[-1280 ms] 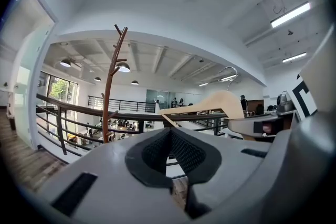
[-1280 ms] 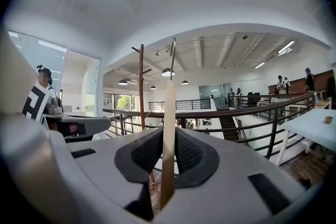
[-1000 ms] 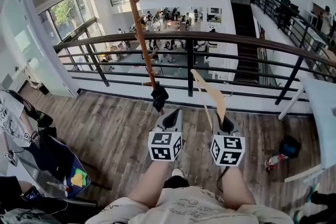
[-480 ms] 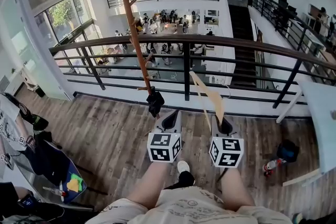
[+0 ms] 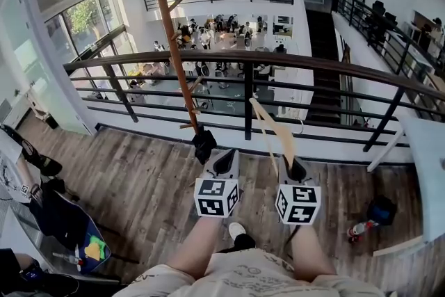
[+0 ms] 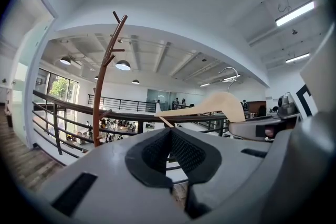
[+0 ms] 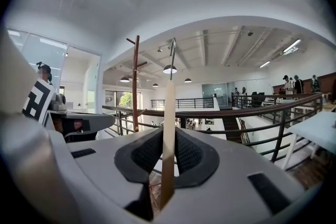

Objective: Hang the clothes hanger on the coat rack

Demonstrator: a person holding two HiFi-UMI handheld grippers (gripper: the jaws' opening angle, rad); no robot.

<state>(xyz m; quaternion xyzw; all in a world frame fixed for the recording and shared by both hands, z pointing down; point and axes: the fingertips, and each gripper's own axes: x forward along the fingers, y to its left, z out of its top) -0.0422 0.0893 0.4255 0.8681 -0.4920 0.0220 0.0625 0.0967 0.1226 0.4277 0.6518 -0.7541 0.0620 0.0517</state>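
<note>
Two things matter: hold the right gripper (image 5: 295, 165) clamped on the clothes hanger (image 5: 275, 123), upright just right of the coat rack (image 5: 170, 38), and lift its hook (image 7: 172, 57) over a peg (image 5: 176, 1), the left gripper (image 5: 224, 160) closed and empty

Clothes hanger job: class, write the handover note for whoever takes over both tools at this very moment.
Right tool: shut on the clothes hanger, gripping its wooden arm.
Left tool: shut, empty.
Coat rack: ahead and to the left, by the railing; the hanger is not touching it.
Done: hanger picked up.
Left: bring the hanger to the rack, hook it on, release.
</note>
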